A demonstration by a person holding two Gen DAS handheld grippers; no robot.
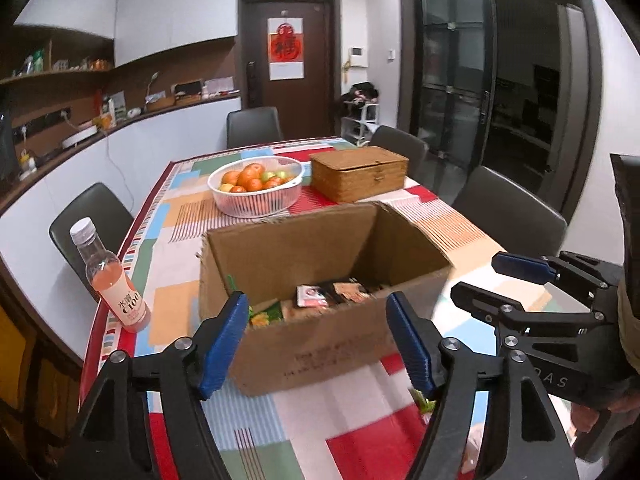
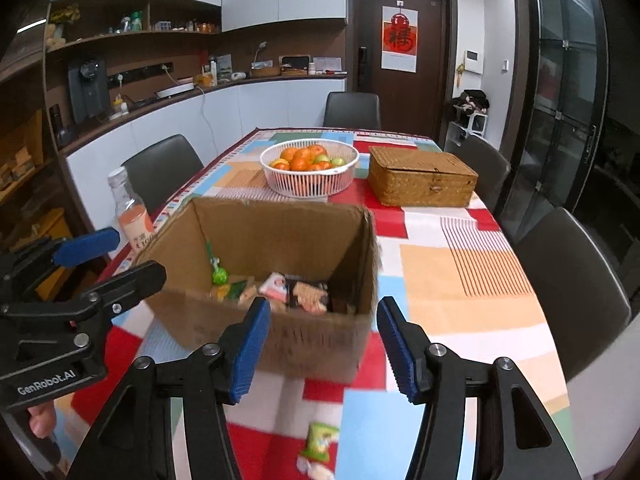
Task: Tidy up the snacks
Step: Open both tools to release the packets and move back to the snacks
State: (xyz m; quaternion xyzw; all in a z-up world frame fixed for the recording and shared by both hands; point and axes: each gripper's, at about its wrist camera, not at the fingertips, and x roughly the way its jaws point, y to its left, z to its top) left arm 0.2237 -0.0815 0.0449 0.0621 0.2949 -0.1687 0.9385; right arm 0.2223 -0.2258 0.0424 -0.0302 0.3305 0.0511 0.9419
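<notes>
Right under your right hand-held gripper (image 2: 319, 344), almost between its spread, empty blue pads, a green snack packet (image 2: 319, 442) lies loose on the surface (image 2: 460, 276), with the cardboard box (image 2: 276, 320) of snacks straight ahead past the fingertips. That hand's clearly nearer; your left hand-held gripper (image 1: 318, 340) is spread and empty too. Only the right wrist view shows the packet properly, the left just catches a green sliver, and I can't tell its long axis through the blur.

Brown cardboard box (image 1: 320, 336), white basket (image 1: 256, 200) of orange fruit, pink-filled bottle (image 1: 112, 284), counter cloth (image 1: 304, 432) in red, blue, green, peach blocks
</notes>
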